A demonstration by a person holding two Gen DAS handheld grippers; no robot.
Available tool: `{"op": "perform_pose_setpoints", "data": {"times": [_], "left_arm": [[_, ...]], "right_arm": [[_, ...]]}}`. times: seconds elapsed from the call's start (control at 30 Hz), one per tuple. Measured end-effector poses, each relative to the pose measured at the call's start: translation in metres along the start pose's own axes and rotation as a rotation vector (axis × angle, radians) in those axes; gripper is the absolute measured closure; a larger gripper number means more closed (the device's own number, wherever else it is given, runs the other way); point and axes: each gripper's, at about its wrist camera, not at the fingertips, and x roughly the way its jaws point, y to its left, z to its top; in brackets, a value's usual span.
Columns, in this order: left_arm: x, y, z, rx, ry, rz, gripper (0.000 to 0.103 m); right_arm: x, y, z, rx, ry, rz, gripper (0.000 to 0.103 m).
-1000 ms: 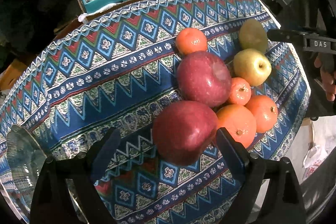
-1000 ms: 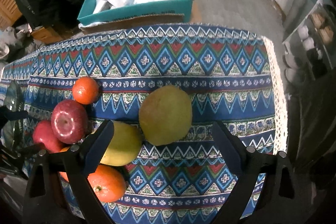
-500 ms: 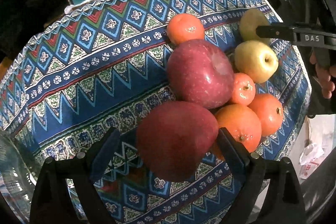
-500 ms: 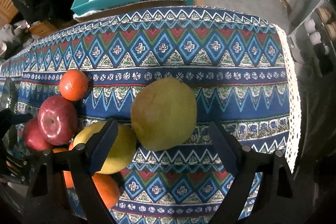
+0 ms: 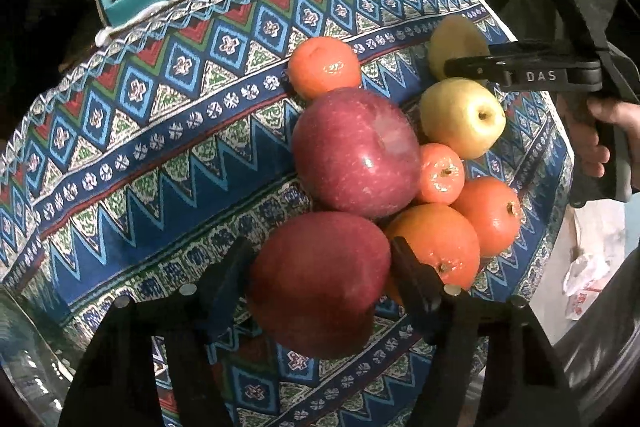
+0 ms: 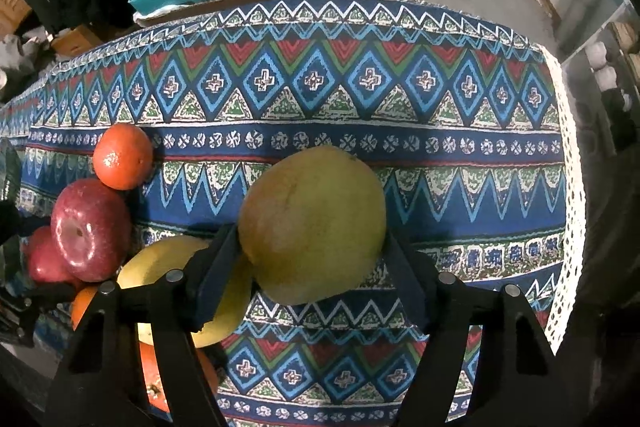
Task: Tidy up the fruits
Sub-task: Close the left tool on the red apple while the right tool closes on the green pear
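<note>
Here both grippers are at the pick-up step of sorting the fruit, which lies heaped on a round table under a blue, red and green zigzag-patterned cloth (image 6: 400,115). The left gripper (image 5: 320,275) points steeply down with its jaws closing on the nearer dark red apple (image 5: 316,283); the black fingers sit against both flanks of it, so it looks pinched or nearly so. That apple touches a second, larger red apple (image 5: 352,155) and a big orange (image 5: 436,243) at its right finger. The right gripper (image 6: 312,259) is likewise closing, its fingers flanking a large yellow-green pear-like fruit (image 6: 312,223), which rests on the cloth just beside a smooth yellow apple (image 6: 176,267); the left finger is wedged between the two. A small orange tangerine (image 6: 122,157) lies apart at the far side of the heap. A clear glass vessel's rim (image 5: 24,359) shows at the left view's lower left edge, probably a destination. Next, I judge, each grip should firm up and then lift straight upward, so the neighbouring fruit is not nudged into rolling toward the table's edge.
</note>
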Motion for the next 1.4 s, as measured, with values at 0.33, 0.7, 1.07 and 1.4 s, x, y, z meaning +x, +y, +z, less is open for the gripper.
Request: {"op": "perform_pose_setpoints", "data": {"times": [0.33,0.7,1.07,1.4], "left_arm": [[0.013,0.016,-0.005,-0.111,0.000,-0.062,0.026],[-0.003,-0.006,-0.012,-0.020,-0.055,0.030,0.039],[-0.023,-0.009,-0.024,-0.023,-0.097,0.072,0.040],[-0.029,-0.007,-0.023,-0.043,-0.115,0.093,0.043]], "right_arm": [[0.005,0.000,-0.002,0.005,-0.003,-0.008,0.030],[-0.015,-0.003,-0.015,0.018,-0.068,0.012,0.030],[-0.046,0.006,-0.025,0.010,-0.120,0.006,0.034],[-0.048,0.000,-0.019,0.012,-0.126,0.014,0.041]]}}
